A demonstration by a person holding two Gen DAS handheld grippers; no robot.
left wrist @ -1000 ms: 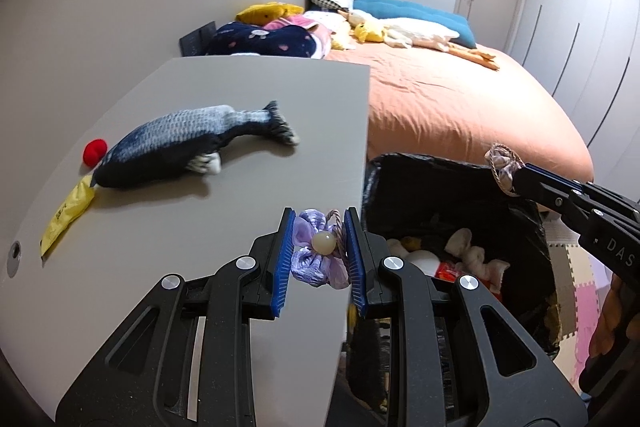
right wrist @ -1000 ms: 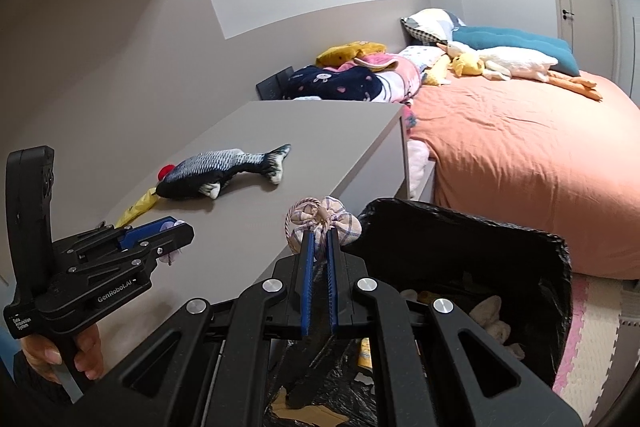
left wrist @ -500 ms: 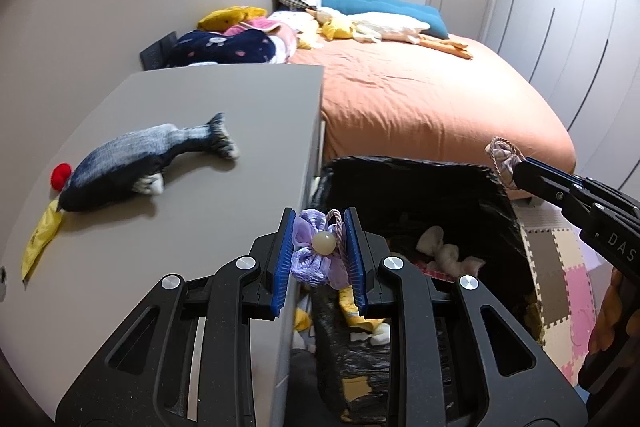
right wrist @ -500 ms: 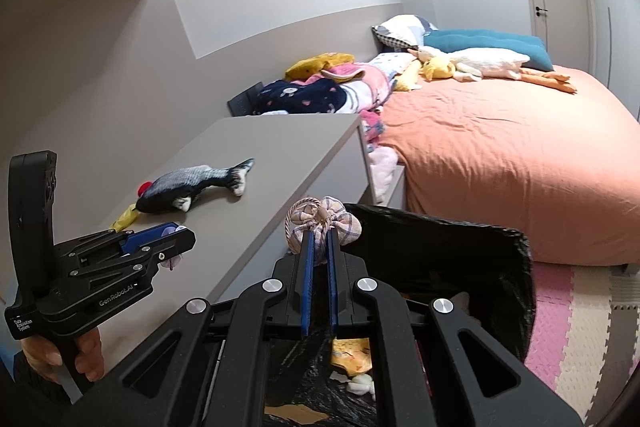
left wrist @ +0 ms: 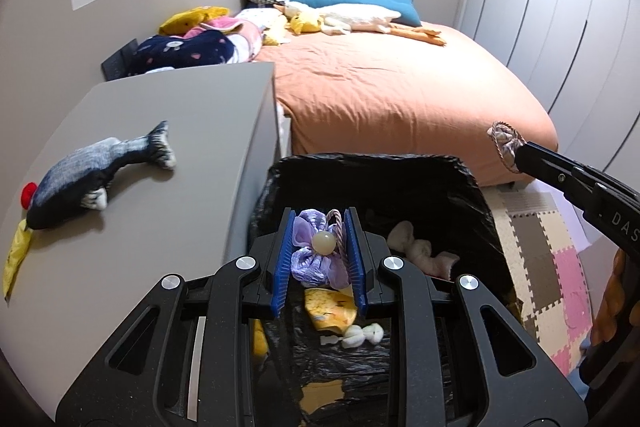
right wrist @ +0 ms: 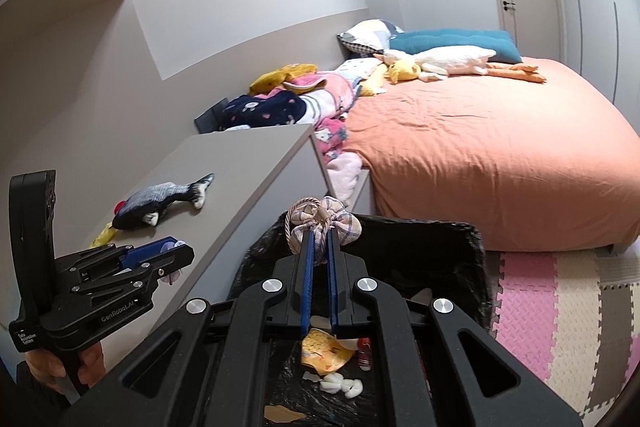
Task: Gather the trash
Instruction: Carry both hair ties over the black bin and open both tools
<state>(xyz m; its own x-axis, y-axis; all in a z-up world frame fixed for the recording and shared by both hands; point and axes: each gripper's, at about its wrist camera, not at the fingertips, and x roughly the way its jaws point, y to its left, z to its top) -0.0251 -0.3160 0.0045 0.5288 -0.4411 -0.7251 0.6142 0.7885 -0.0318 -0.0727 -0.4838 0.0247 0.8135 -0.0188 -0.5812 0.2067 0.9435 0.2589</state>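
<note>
Hanging over the black-lined bin (left wrist: 472, 187), the left gripper (left wrist: 319, 251) has its blue pads clamped on a lilac fabric flower (left wrist: 316, 255) with a pale bead at its centre. The right gripper (right wrist: 319, 255) is pinched tight on a checked fabric flower (right wrist: 324, 221) above the bin's near rim. Inside the bin lie a yellow wrapper (left wrist: 330, 311) and white scraps (left wrist: 420, 251). On the grey worktop (left wrist: 180, 155) beside the bin rests a plush fish (left wrist: 96, 175), untouched.
</note>
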